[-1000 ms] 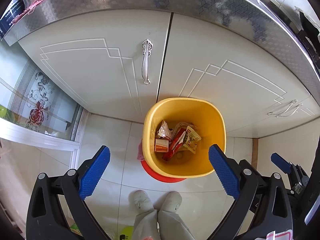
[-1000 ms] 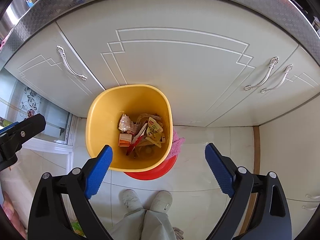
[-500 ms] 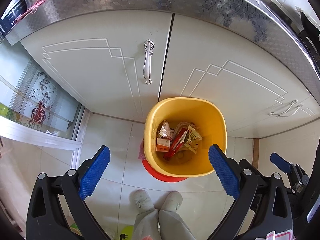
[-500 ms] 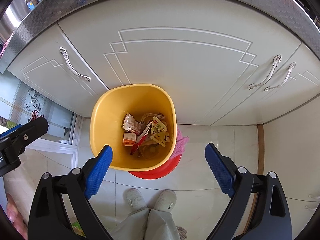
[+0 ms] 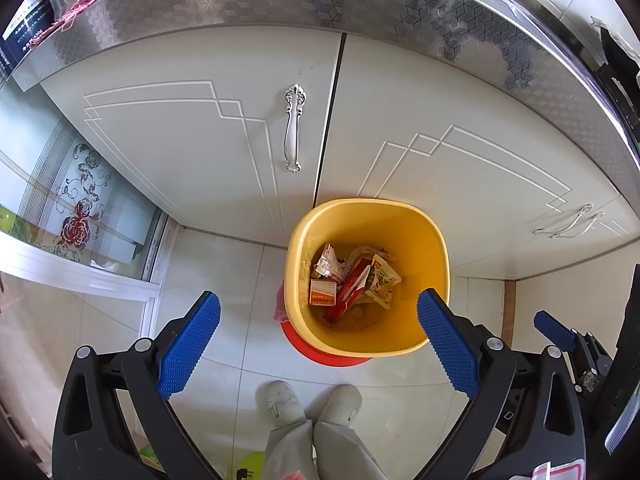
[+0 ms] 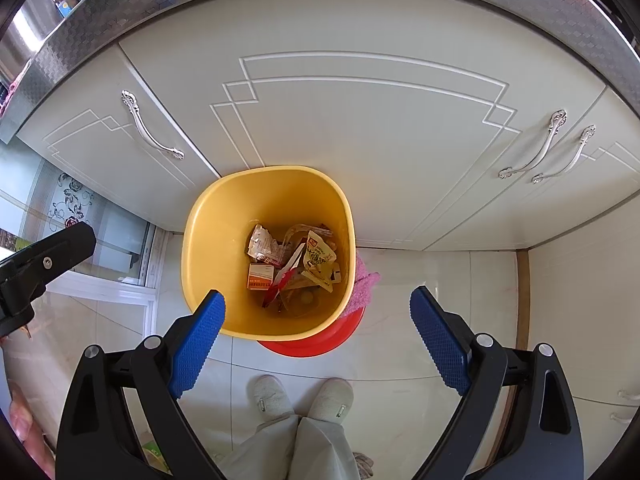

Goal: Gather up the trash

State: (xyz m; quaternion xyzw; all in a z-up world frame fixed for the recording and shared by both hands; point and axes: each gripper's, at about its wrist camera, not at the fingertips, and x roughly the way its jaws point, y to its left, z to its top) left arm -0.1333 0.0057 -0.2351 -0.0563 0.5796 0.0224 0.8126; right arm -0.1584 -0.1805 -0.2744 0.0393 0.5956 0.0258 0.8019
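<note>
Yellow bin [image 5: 434, 248] sits at frame centre; both my tools, left tool [image 5: 318, 344] and right tool [image 6: 316, 342], are apart and empty, so I should seek more trash.

One yellow bin [image 6: 200, 240] stands on the floor. One red basin [image 6: 320, 340] sits beneath it, with one pink cloth [image 6: 366, 284] alongside. Wrappers in the bin: at least four, exact count unclear; one is an orange-and-white box [image 6: 260, 276]. Cabinet handles [image 6: 152, 132]: three in the right wrist view. Shoes [image 6: 270, 398]: two. Hand-held grippers: two, left [image 5: 318, 340] and right [image 6: 318, 336], both spread wide with nothing between them.
</note>
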